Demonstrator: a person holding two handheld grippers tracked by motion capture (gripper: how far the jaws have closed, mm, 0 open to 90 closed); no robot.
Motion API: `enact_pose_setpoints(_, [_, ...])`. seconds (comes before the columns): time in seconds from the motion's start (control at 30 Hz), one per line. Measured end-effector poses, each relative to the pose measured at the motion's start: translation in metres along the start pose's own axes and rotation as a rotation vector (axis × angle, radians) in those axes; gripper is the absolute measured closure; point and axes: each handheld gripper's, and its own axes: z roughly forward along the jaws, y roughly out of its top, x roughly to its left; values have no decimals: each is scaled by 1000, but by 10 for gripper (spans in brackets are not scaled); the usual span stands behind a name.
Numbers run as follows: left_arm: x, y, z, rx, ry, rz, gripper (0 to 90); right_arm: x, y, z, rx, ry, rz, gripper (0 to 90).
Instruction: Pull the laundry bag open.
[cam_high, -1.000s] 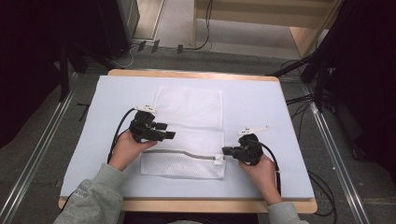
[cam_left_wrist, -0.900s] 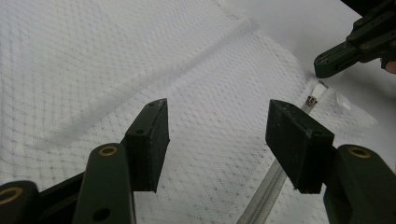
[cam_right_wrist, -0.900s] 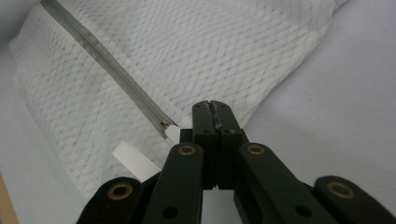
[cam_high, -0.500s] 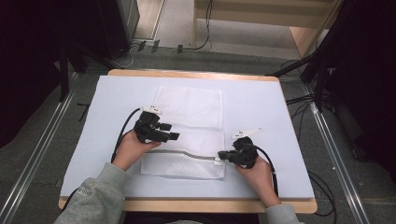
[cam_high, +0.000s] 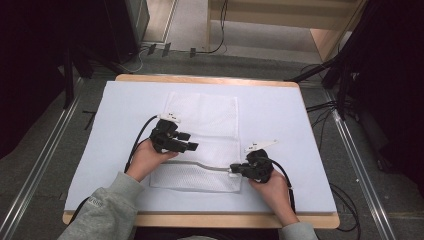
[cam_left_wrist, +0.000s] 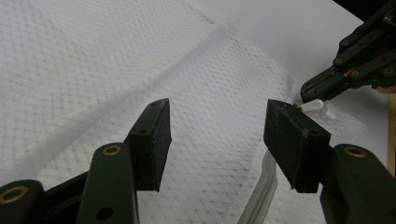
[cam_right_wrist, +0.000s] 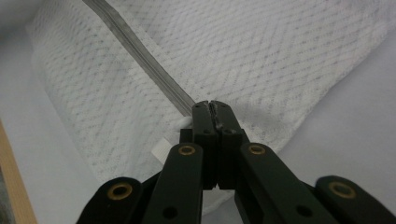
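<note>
Right gripper pinches zipper; left gripper hovers agape.

Your bench is evenly and brightly lit from overhead, its pale cover almost washed out, while the surroundings at both sides of the high view fall into near black. Shadows under your hands are soft and short. The high view is slightly soft overall. In the left gripper view, the mesh bag is sharp in the middle and blurs toward the far corner. In the right gripper view, the near black links are out of focus and the mesh weave reads clearly.
</note>
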Motion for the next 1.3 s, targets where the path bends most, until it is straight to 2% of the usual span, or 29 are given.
enact_pose_setpoints(0.07, [-3,1,4,0,-17,2,426,1,0,-1,-14,5,0,900])
enact_pose_setpoints(0.27, [-8,3,9,10,-32,20,424,3,2,-2,-28,14,5,900])
enact_pose_setpoints(0.43, [-11,3,11,16,-35,26,424,8,4,3,-25,22,-18,900])
enact_pose_setpoints(0.47, [-12,4,11,16,-36,29,424,9,4,2,-28,7,-32,900])
enact_pose_setpoints(0.67, [-17,5,11,5,-52,34,425,2,2,-5,-30,-20,-34,900])
enact_pose_setpoints(0.87, [-24,6,17,18,-63,48,425,-4,0,-4,-4,-36,-25,900])
enact_pose_setpoints(0.97, [-28,7,21,29,-70,54,425,-7,-1,-1,10,-48,-34,900])
enact_pose_setpoints(1.1, [-34,7,28,44,-78,68,431,-8,-1,1,1,-49,-52,900])
enact_pose_setpoints(1.3, [-42,5,42,70,-126,59,454,-6,-1,1,0,-60,-55,900])
